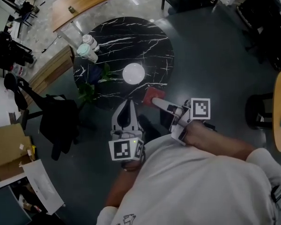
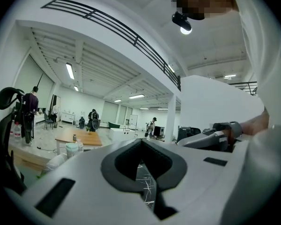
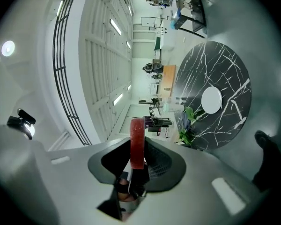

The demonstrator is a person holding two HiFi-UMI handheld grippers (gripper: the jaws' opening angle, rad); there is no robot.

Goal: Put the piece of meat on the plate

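A round white plate (image 1: 133,73) lies empty on the black marble table (image 1: 145,36). My right gripper (image 1: 155,100) hovers at the table's near edge, shut on a flat red piece of meat (image 1: 151,94), just short of the plate. In the right gripper view the meat (image 3: 137,132) stands edge-on between the jaws of the right gripper (image 3: 136,150), and the plate (image 3: 211,100) lies further ahead. My left gripper (image 1: 128,103) is beside it on the left, below the table's edge, shut with nothing in it. In its own view the left gripper (image 2: 141,142) has its tips together.
Two cups or bottles (image 1: 89,48) and a small green plant (image 1: 96,78) stand at the table's left edge. A black chair draped with a jacket (image 1: 56,116) is to the left, a cardboard box (image 1: 7,149) beyond it. Dark chairs (image 1: 260,109) stand at right.
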